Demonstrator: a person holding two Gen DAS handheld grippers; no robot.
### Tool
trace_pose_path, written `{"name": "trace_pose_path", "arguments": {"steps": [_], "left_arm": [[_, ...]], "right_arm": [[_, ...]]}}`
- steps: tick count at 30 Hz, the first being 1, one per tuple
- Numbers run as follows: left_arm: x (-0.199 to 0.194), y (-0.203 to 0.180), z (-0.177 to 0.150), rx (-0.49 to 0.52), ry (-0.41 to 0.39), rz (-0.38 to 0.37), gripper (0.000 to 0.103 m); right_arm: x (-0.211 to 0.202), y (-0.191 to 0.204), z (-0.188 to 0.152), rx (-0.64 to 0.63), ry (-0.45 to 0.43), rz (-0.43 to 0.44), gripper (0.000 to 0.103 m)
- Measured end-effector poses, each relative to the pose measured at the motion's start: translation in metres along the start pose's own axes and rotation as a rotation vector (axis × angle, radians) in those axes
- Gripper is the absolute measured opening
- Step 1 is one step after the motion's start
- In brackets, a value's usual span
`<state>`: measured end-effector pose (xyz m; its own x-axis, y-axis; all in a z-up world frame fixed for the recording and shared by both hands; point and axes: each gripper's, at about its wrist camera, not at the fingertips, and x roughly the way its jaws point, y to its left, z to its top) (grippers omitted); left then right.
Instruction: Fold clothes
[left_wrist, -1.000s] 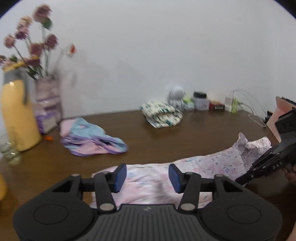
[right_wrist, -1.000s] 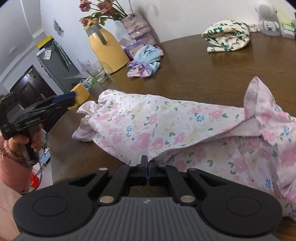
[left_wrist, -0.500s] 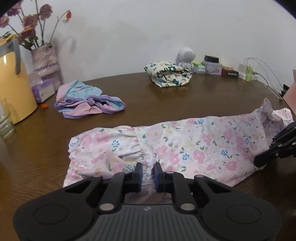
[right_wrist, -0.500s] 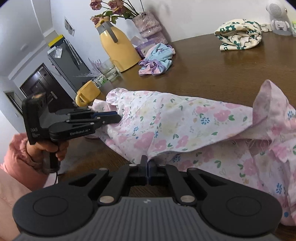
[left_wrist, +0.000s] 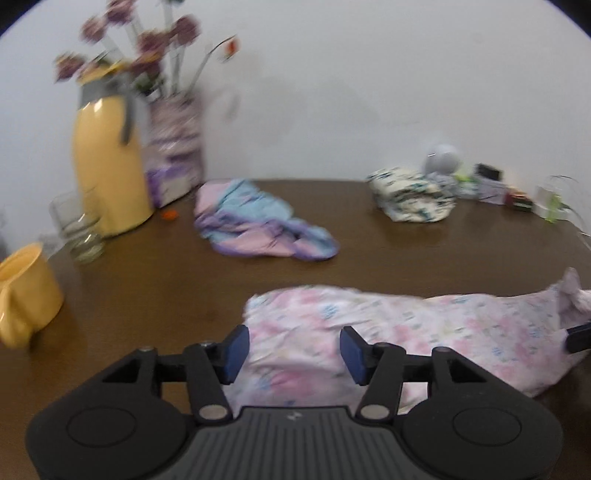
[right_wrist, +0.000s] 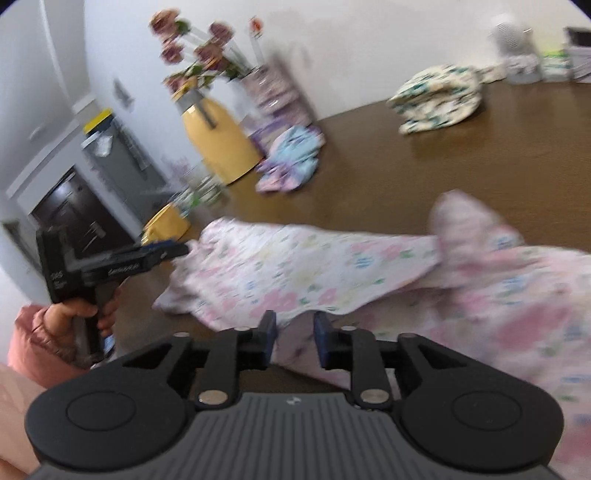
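Observation:
A pink floral garment (left_wrist: 399, 332) (right_wrist: 332, 273) lies stretched across the brown table (left_wrist: 155, 291), folded lengthwise. My left gripper (left_wrist: 293, 349) is open just above the garment's left end, with nothing between its blue pads. Seen from the right wrist view, the left gripper (right_wrist: 173, 249) hovers at the cloth's left tip, held by a hand in a pink sleeve. My right gripper (right_wrist: 293, 334) is open over the garment's near edge and holds nothing. Both views are motion-blurred.
A crumpled blue, pink and purple garment (left_wrist: 258, 225) and a folded cream patterned one (left_wrist: 410, 201) lie farther back. A yellow jug (left_wrist: 107, 162), flower vase (left_wrist: 173, 147), glass (left_wrist: 79, 232) and yellow cup (left_wrist: 26, 295) stand at the left. Small items and cables (left_wrist: 517, 192) line the wall.
Both grippers have opened and let go of the floral garment. The left gripper lifted and drew back to the left; the right gripper, shut on the cloth edge before, has also pulled back.

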<state>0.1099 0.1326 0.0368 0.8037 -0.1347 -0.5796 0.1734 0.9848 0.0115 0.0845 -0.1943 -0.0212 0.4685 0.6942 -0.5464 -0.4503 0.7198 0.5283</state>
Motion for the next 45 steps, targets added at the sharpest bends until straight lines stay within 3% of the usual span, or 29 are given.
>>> {"name": "trace_pose_path", "arguments": {"steps": [2,3,4,5,6,16,19,21,23,25,28,31,33,34,37,40,45], "left_arm": [[0.007,0.005,-0.001,-0.039,0.030,-0.015,0.052],[0.009,0.006,-0.002,-0.058,0.041,-0.028,0.046],[0.012,0.008,-0.003,-0.077,0.051,-0.041,0.036],[0.014,0.009,-0.003,-0.092,0.060,-0.051,0.006],[0.015,0.009,-0.004,-0.095,0.066,-0.055,0.004],[0.013,0.015,-0.012,-0.071,0.074,-0.005,0.004],[0.009,0.015,-0.011,-0.088,0.067,-0.007,0.018],[-0.002,0.012,-0.005,-0.086,0.015,0.015,0.044],[-0.013,0.005,0.003,-0.054,-0.050,0.019,0.047],[-0.024,-0.002,0.011,-0.020,-0.111,0.017,0.047],[-0.022,-0.023,0.024,0.058,-0.143,-0.058,0.045],[0.001,-0.053,0.030,0.148,-0.107,-0.150,0.039],[0.021,-0.068,0.028,0.187,-0.046,-0.198,0.021],[0.031,-0.074,0.026,0.200,-0.013,-0.210,0.019],[0.048,-0.078,0.014,0.199,0.052,-0.179,0.017],[0.050,-0.064,0.004,0.145,0.077,-0.164,0.018],[0.043,-0.038,-0.007,0.056,0.080,-0.175,0.011]], "right_arm": [[-0.004,-0.003,0.000,0.010,-0.010,-0.013,0.024],[-0.006,-0.004,-0.001,0.015,-0.015,-0.020,0.024],[-0.007,-0.006,-0.001,0.020,-0.019,-0.026,0.024],[-0.009,-0.007,-0.001,0.025,-0.024,-0.033,0.024],[-0.011,-0.008,-0.001,0.030,-0.029,-0.040,0.024],[-0.018,-0.014,-0.005,0.051,-0.054,-0.062,0.023],[-0.018,-0.014,-0.004,0.049,-0.055,-0.061,0.023],[-0.018,-0.013,-0.003,0.047,-0.054,-0.061,0.023],[-0.022,-0.010,-0.002,0.034,-0.048,-0.064,0.024],[-0.030,-0.005,0.000,0.012,-0.058,-0.058,0.024],[-0.042,0.017,0.012,-0.073,-0.104,-0.047,0.024],[-0.023,0.042,0.026,-0.217,-0.088,-0.105,0.024],[0.002,0.054,0.032,-0.311,-0.054,-0.151,0.024],[0.012,0.057,0.032,-0.330,-0.034,-0.163,0.024],[0.041,0.063,0.033,-0.385,0.025,-0.198,0.024],[0.044,0.058,0.023,-0.383,0.065,-0.221,0.023],[0.022,0.046,0.008,-0.354,0.033,-0.255,0.023]]}}
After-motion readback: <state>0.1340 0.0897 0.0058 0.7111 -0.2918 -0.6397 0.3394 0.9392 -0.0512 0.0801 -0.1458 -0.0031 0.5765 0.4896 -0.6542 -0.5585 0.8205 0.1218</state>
